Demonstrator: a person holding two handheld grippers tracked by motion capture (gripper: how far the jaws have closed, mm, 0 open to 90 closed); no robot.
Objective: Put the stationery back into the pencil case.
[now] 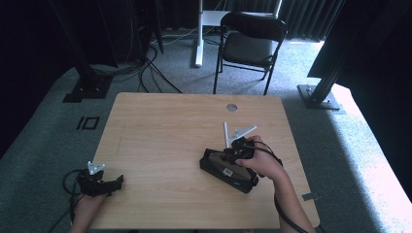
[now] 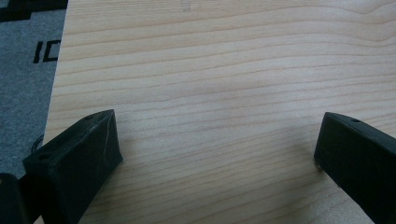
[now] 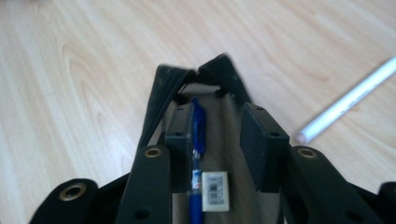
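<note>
On the right half of the worktop [image 1: 160, 126], a black pencil case [image 1: 227, 171] lies open at the top, with the right claw [image 3: 219, 140] set down into its mouth. In the right gripper view the jaws stand part-way apart inside the opening, and nothing is pinched between them. A blue pen [image 3: 198, 140] lies along the inner face of one jaw, and a small white eraser [image 3: 215, 190] with a barcode label rests beside it on the pale lining. Whether that jaw touches the pen cannot be settled from this blurred view.

The case appears to be soft fabric: judged light, limp, and liable to sag or fold if lifted by one wall. The stiffer seam at its end looks the best hold. The pen is judged light, rigid and smooth, so it could roll or slip; it is best gripped across the barrel near the middle. The eraser should grip well.

A white pen [image 1: 226, 134] lies loose on the worktop just beyond the case. The left claw [image 1: 114, 183] rests at the near left corner, jaws wide apart and empty.
</note>
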